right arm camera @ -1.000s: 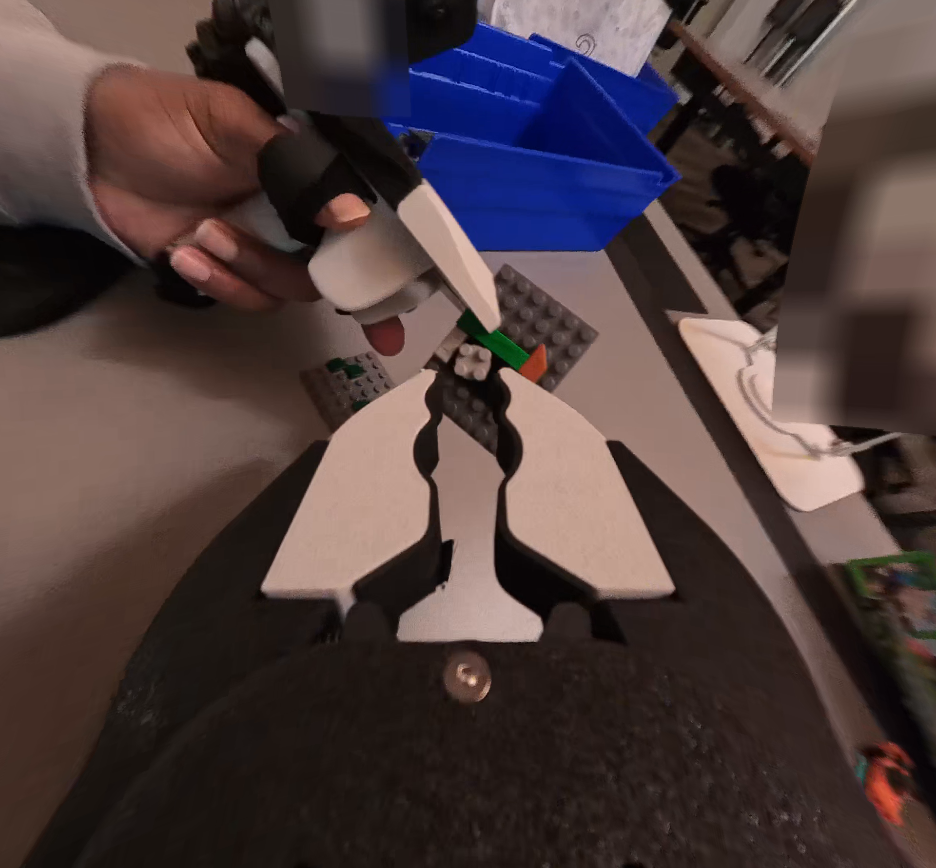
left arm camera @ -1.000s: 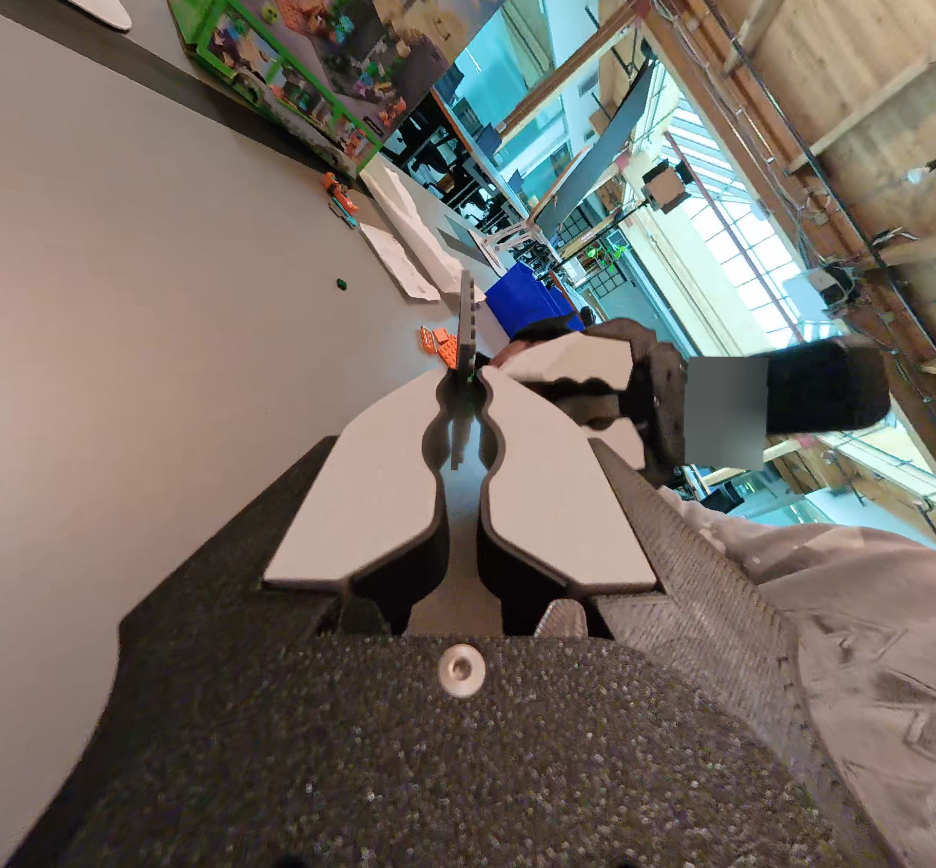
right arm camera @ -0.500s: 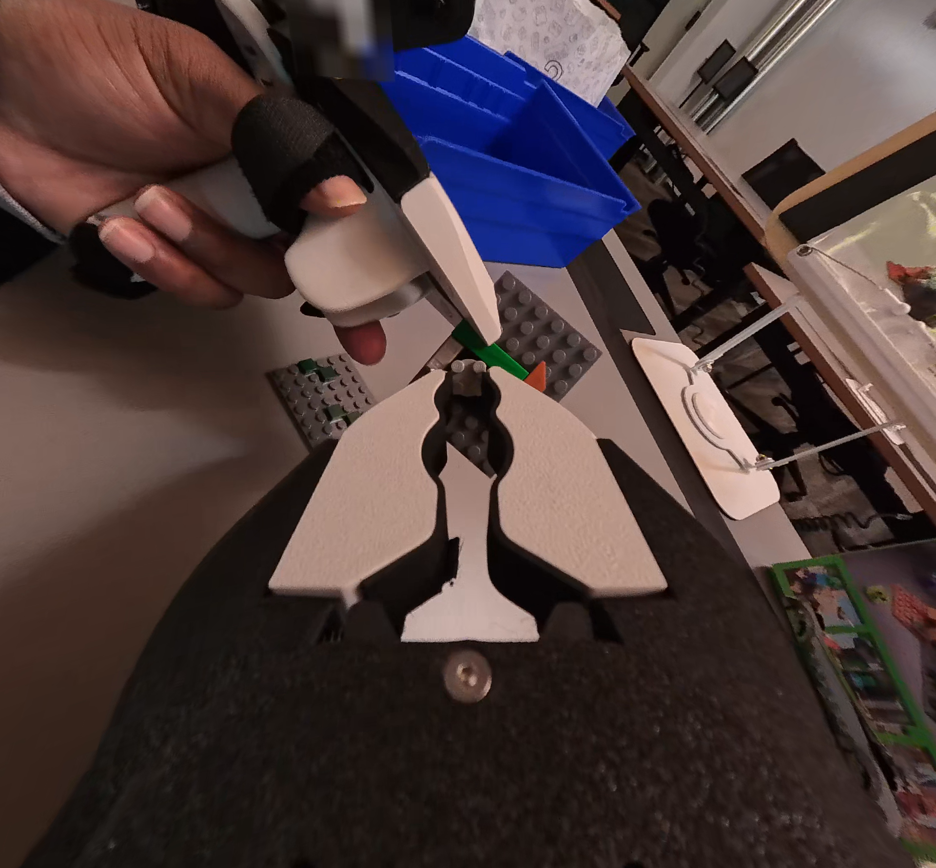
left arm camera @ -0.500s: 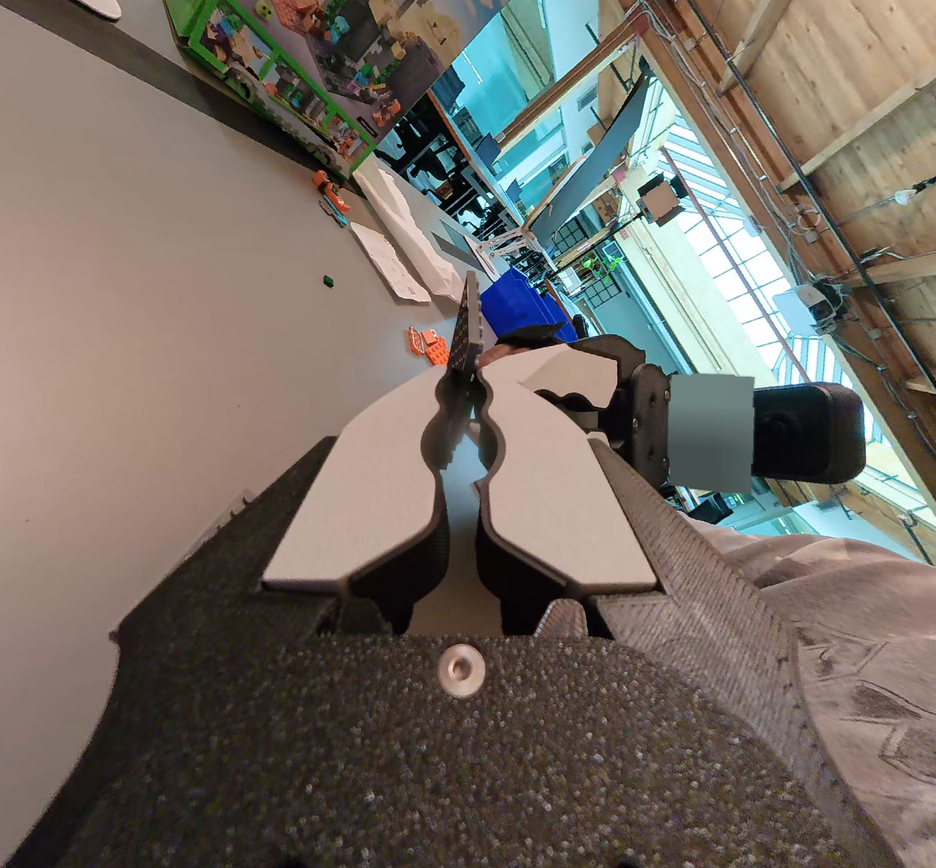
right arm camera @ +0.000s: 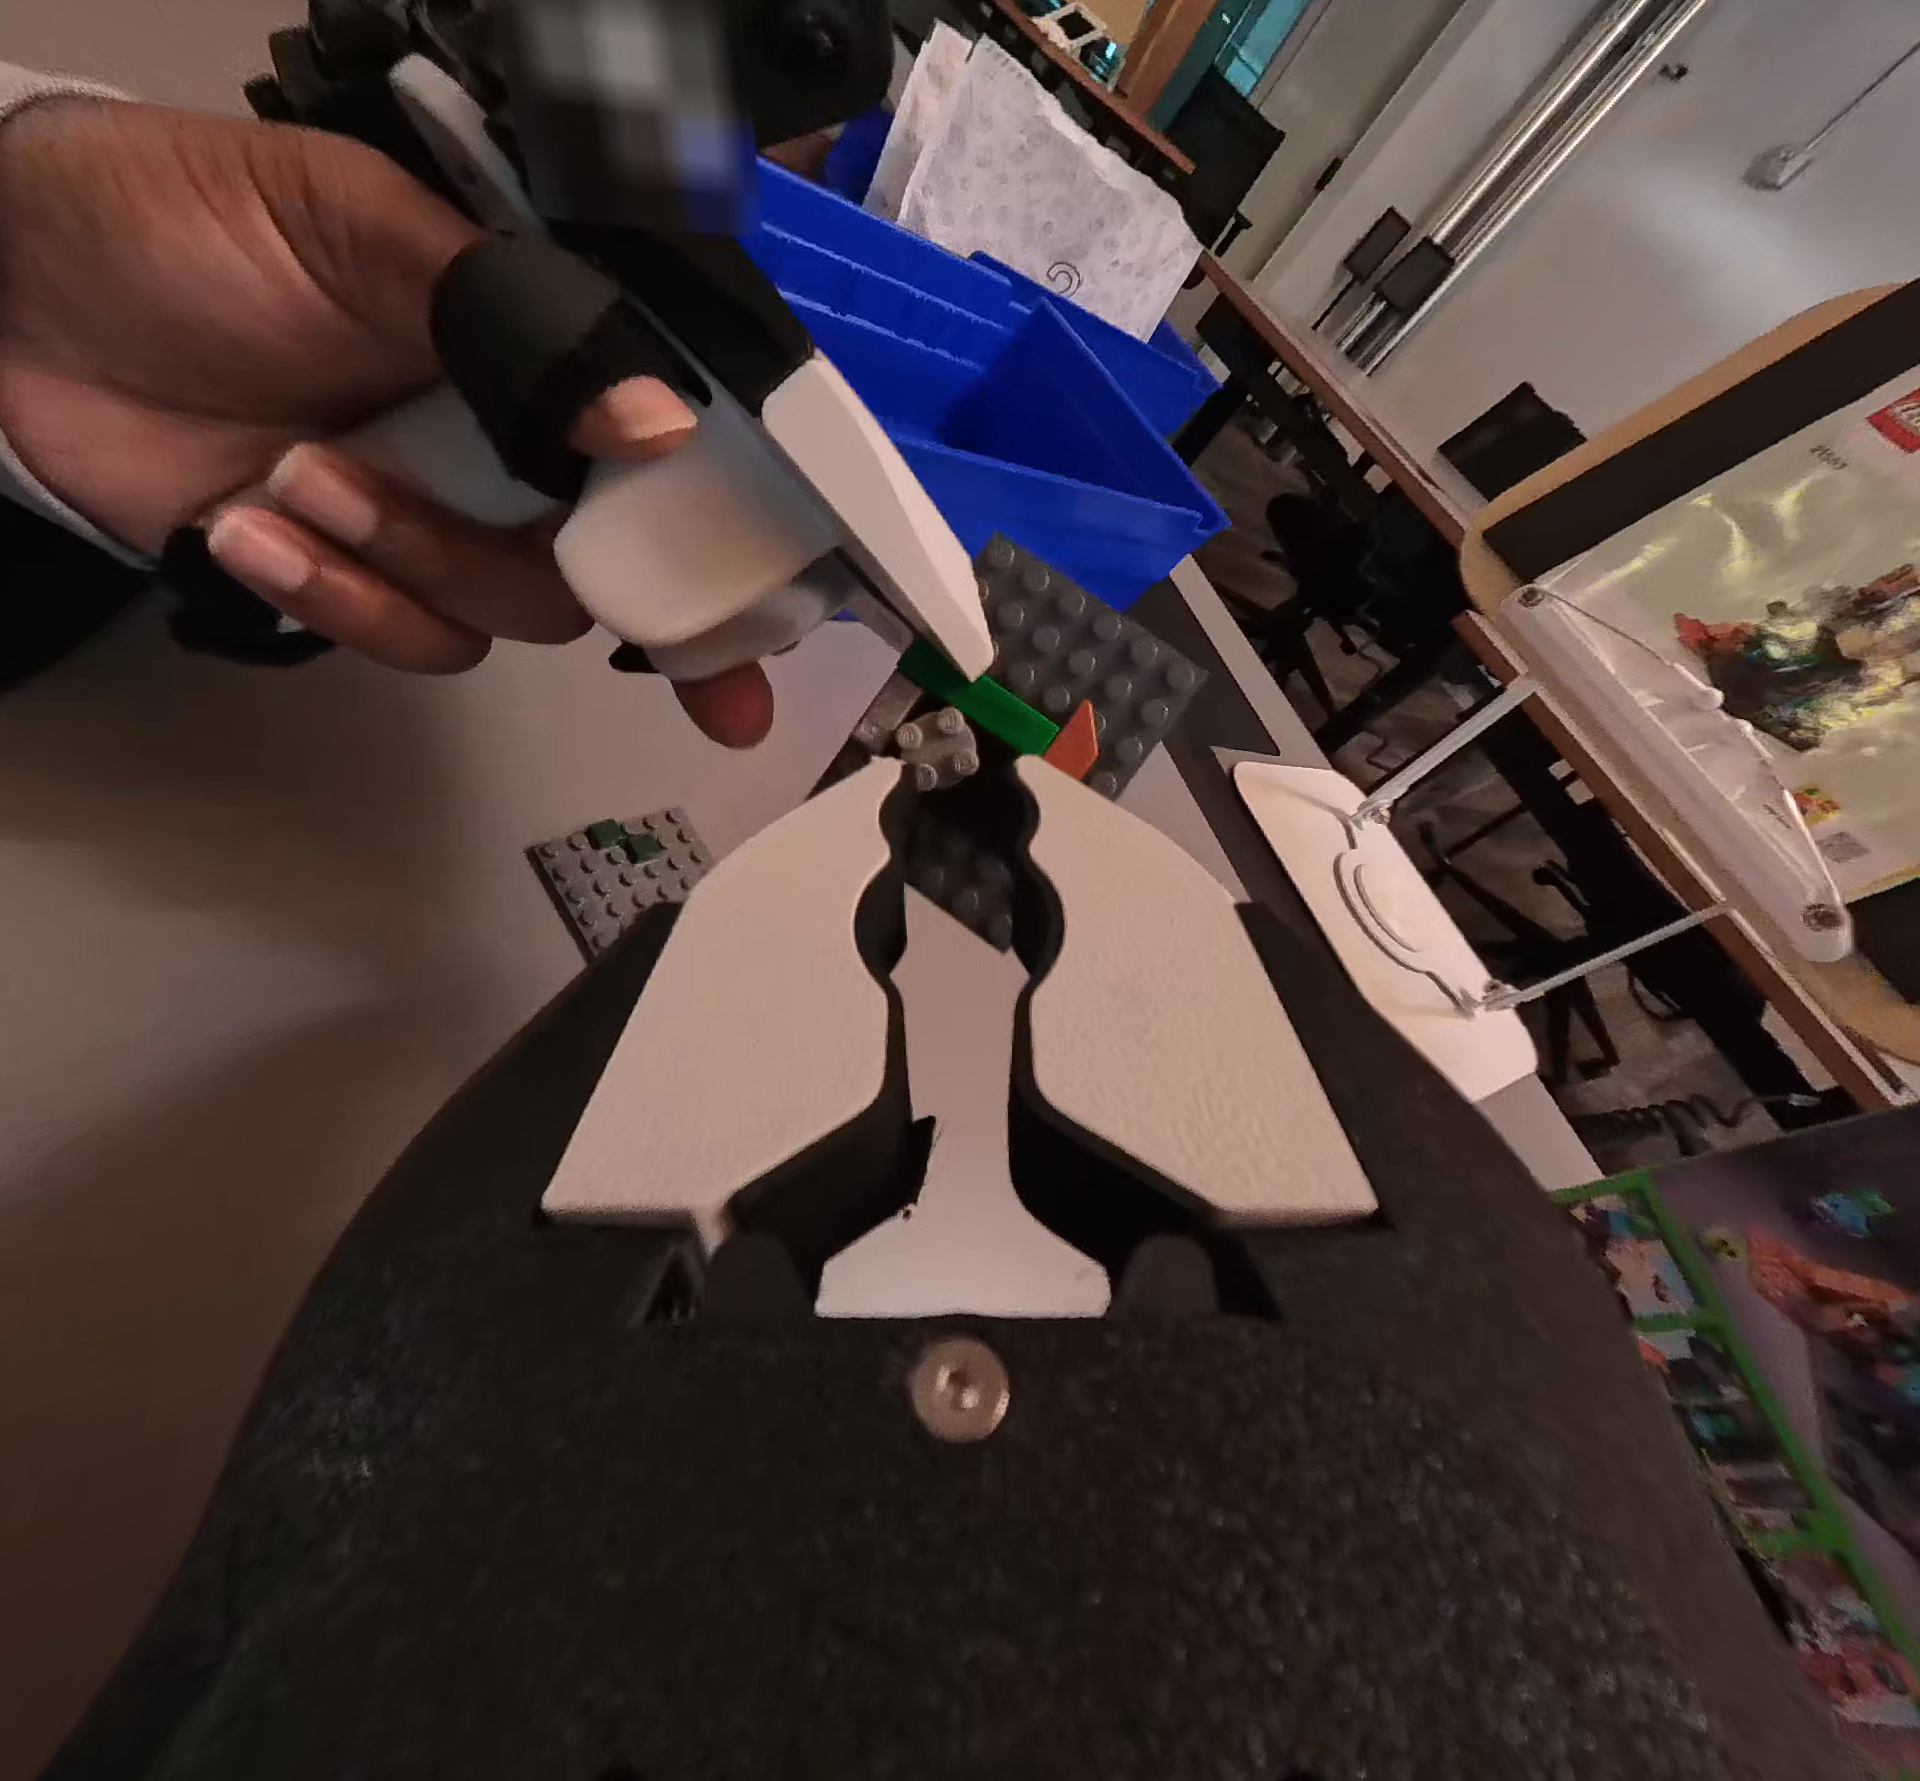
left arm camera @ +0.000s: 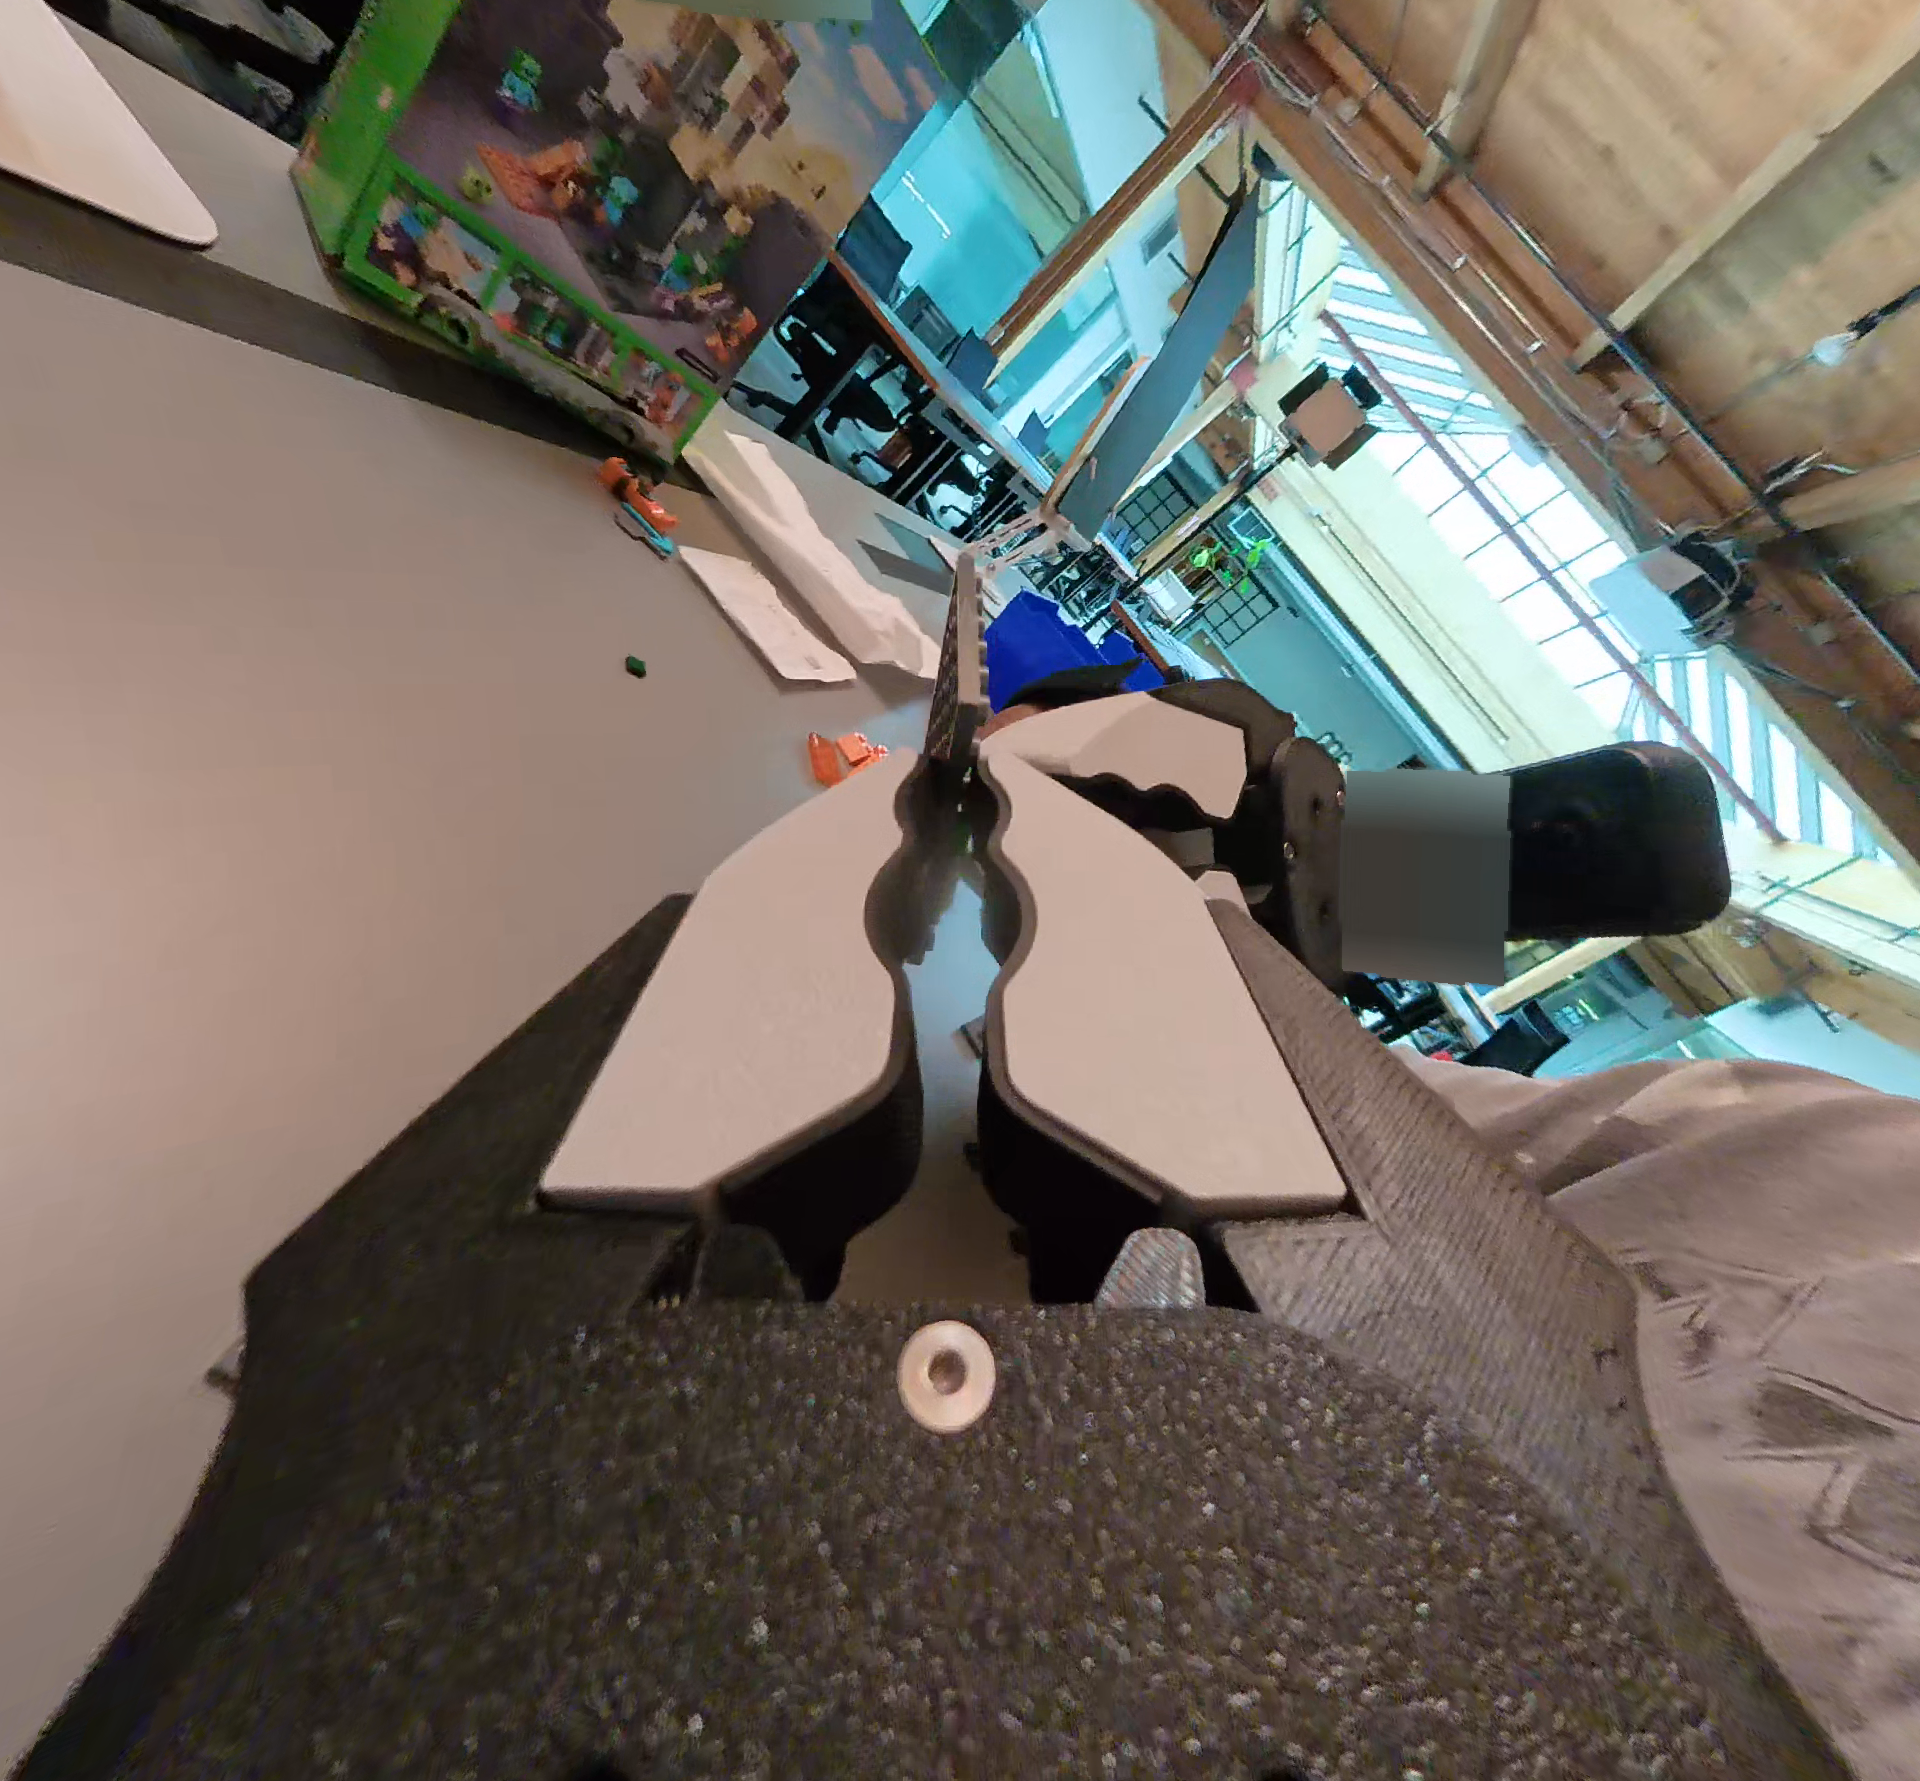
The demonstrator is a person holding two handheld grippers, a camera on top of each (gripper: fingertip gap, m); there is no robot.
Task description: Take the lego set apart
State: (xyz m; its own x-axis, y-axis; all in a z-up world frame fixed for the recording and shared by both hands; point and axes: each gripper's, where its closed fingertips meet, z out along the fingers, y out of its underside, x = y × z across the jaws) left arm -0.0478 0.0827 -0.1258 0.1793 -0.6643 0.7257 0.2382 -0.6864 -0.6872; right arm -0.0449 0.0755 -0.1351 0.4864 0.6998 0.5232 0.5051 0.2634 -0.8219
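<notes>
While the dark grey studded lego baseplate (left arm camera: 958, 682) is seen edge-on, pinched by the left gripper (left arm camera: 948, 786), the right gripper (right arm camera: 958, 767) is narrowly parted around a small grey stud piece (right arm camera: 937, 742), contact hidden.

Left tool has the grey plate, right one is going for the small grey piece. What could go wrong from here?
1. The left tool pinches the dark grey studded plate only at an edge, so pulling may twist it loose.
2. The right tool stands open around the small light grey studded piece; it may catch the green strip instead.
</notes>
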